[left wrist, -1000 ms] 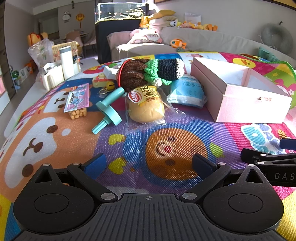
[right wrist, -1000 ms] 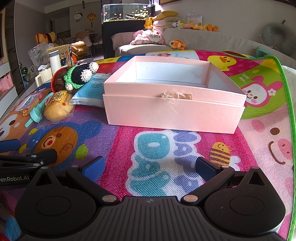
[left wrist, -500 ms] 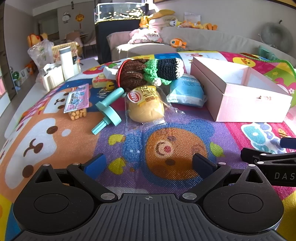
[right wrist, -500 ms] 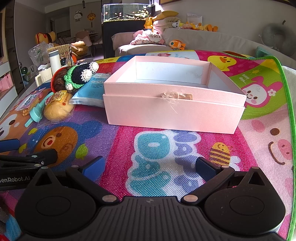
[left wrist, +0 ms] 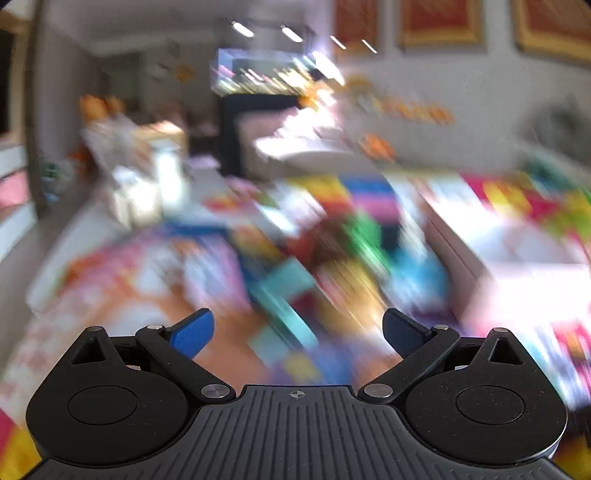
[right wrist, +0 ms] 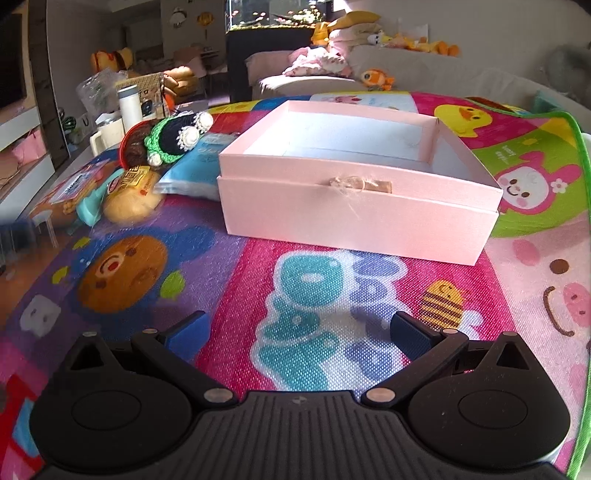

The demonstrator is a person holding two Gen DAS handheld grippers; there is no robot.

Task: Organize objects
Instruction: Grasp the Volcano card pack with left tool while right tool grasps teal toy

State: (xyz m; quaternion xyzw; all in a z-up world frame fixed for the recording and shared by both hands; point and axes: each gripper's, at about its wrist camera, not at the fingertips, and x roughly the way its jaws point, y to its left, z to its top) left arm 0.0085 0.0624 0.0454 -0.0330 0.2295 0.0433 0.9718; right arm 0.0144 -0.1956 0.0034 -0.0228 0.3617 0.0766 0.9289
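An open, empty pink box (right wrist: 354, 206) stands on the colourful play mat (right wrist: 303, 302), ahead of my right gripper (right wrist: 299, 332), which is open and empty. Left of the box lie a wrapped bun (right wrist: 129, 195), a blue packet (right wrist: 199, 166), a crocheted doll (right wrist: 173, 136), a teal toy (right wrist: 90, 208) and a snack pack (right wrist: 68, 192). The left wrist view is heavily blurred. My left gripper (left wrist: 297, 330) is open and empty above the mat, with the teal toy (left wrist: 284, 299) and the bun (left wrist: 347, 284) as smears just ahead and the pink box (left wrist: 517, 266) at right.
A white bottle (right wrist: 129, 107) and a white jug (right wrist: 107, 134) stand past the mat's far left corner. A sofa with plush toys (right wrist: 332, 62) and a fish tank (right wrist: 273, 22) are behind. The mat's green edge (right wrist: 580, 155) runs down the right.
Both grippers have lifted off the mat. The left one is moving fast, forward toward the pile of objects, and has left the right wrist view. The right one has risen a little.
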